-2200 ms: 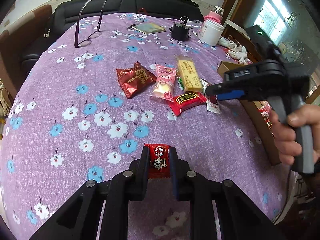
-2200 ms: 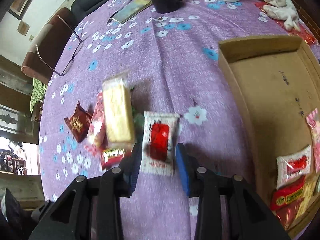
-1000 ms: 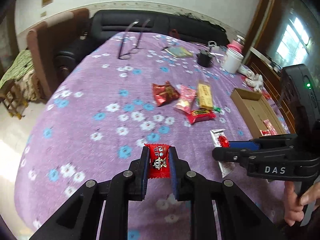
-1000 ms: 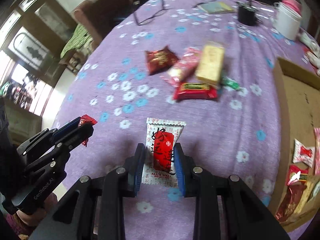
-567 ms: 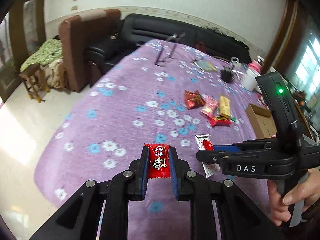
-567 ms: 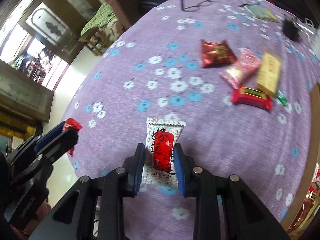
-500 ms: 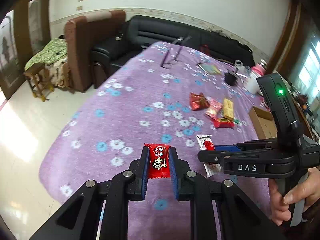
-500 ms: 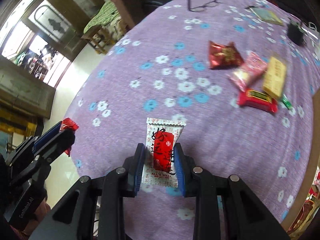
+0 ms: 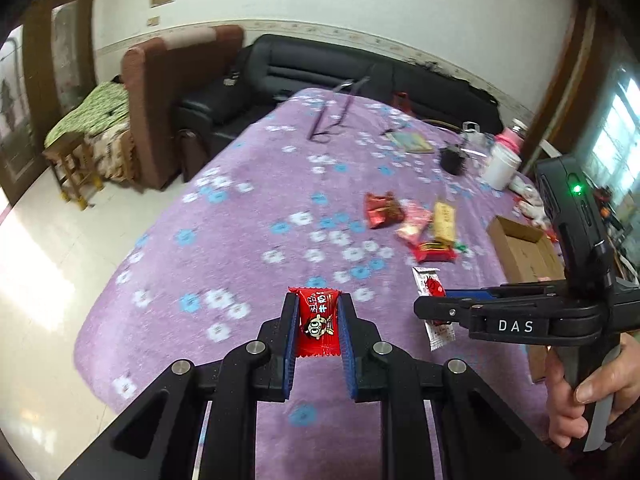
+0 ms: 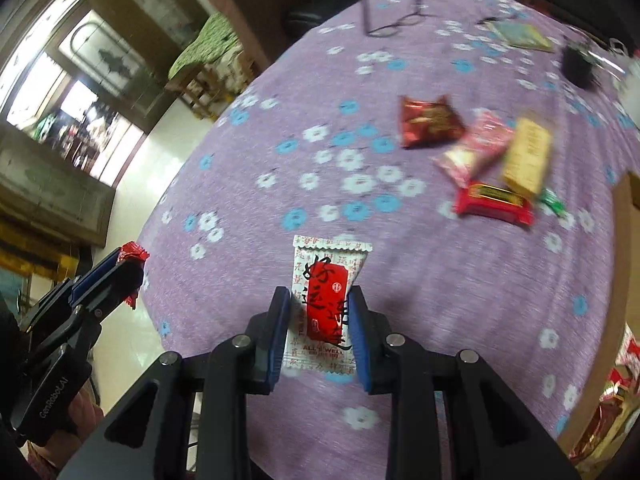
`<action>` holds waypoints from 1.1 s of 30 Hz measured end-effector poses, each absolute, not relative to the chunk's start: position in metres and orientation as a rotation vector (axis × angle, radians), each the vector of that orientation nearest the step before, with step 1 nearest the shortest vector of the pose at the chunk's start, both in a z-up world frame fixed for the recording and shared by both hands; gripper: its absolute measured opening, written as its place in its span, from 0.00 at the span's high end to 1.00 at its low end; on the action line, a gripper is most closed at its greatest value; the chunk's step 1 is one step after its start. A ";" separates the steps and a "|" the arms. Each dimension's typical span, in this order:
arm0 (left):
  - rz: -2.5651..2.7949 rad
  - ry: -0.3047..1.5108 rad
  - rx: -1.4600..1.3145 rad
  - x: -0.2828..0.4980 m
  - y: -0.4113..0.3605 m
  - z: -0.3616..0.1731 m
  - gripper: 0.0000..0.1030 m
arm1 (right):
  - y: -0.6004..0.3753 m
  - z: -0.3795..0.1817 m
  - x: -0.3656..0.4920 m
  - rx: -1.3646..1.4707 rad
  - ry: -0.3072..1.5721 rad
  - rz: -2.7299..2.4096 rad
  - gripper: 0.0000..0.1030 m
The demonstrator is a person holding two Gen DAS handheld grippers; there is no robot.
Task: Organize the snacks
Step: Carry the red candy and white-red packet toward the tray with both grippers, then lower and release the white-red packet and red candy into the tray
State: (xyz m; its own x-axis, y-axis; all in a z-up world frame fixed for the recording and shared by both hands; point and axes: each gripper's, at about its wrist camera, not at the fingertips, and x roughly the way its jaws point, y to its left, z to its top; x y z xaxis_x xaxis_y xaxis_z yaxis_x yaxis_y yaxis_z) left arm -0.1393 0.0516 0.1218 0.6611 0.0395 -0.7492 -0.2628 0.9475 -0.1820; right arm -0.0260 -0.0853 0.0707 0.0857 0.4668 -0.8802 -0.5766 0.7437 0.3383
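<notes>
Above the near edge of the desk (image 9: 248,208), both claws are now lifted well clear of the purple flowered cloth; 2.2 s ago they were low over it, the right one at the snack cluster beside the cardboard box. Since then both views have pulled back, so floor and furniture now show.

Left claw (image 9: 318,330): clamped on a small red candy packet (image 9: 318,326), held upright between the blue pads. Right claw (image 10: 320,334): clamped on a white sachet with a red label (image 10: 326,304), also upright.

Surface: desk cloth is purple with white and blue flowers. On it, grouped together: dark red foil pouch (image 10: 430,120), pink packet (image 10: 474,152), yellow wafer bar (image 10: 526,156), red bar (image 10: 494,202), small green sweet (image 10: 552,202). Farther back: eyeglasses (image 10: 394,24), booklet (image 10: 520,36), black object (image 10: 578,64).

Room: black sofa (image 9: 340,68), brown armchair (image 9: 160,92), pale tiled floor (image 9: 36,280).

Left view only: open cardboard box (image 9: 520,244), white jar (image 9: 500,166), and the person's hand (image 9: 588,396) on the right tool's grip. Right view only: glazed wooden doors (image 10: 100,56) and snacks at the right edge, blurred.
</notes>
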 end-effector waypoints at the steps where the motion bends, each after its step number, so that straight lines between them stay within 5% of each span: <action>1: 0.154 0.833 -0.285 -0.135 0.048 0.123 0.82 | -0.093 0.072 -0.024 -0.091 1.262 0.765 0.73; 33: -0.480 0.902 -0.063 -0.019 -0.164 0.134 0.82 | -0.390 0.096 -0.035 0.420 1.092 0.137 0.73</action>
